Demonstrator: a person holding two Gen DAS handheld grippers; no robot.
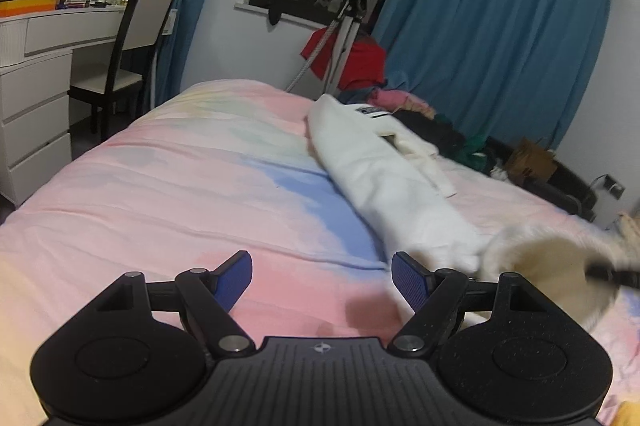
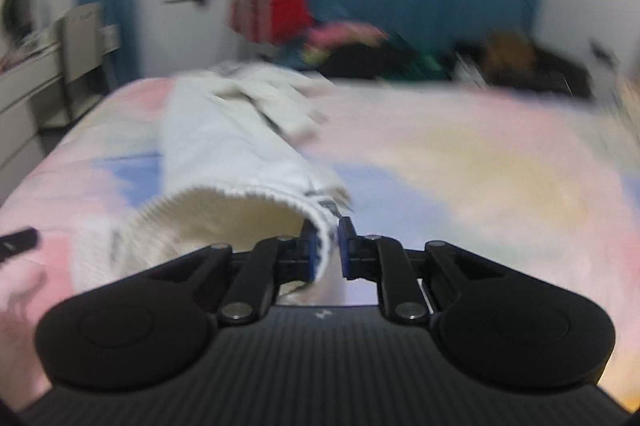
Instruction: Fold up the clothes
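One white sweater (image 2: 224, 154): right gripper (image 2: 326, 246) clamps its hem (blurred), left gripper (image 1: 322, 280) spread, empty.

Both wrist views low over bed (image 1: 160, 186) — facing curtains (image 1: 500, 26)

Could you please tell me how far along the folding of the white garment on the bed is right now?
Early stage. Done: the white sweater lies stretched lengthwise on the bed, a sleeve seemingly laid over its body. In hand: the right gripper is shut on the ribbed hem, lifting it; the left gripper is open and empty beside it. Left: no finished compact fold shows, and a pile of clothes waits at the far edge.
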